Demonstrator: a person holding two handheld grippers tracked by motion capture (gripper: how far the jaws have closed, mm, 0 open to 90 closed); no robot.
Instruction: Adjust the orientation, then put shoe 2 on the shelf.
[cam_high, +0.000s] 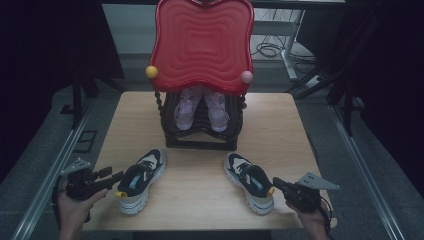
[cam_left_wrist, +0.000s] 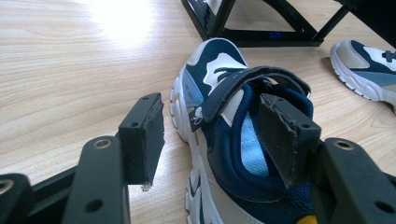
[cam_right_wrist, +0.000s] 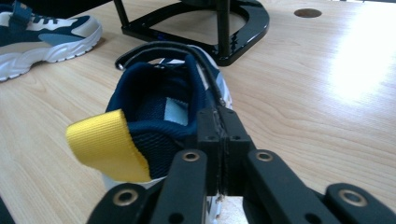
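Two navy and white sneakers lie on the wooden table in front of a black shoe rack. The left gripper stands with its jaws apart, one pad outside the left sneaker and one inside its collar, not pressing it. The right gripper has its jaws together at the collar edge of the right sneaker, beside the yellow heel tab; whether it pinches the collar cannot be told.

Lab, wooden table, dark curtains, floor cables
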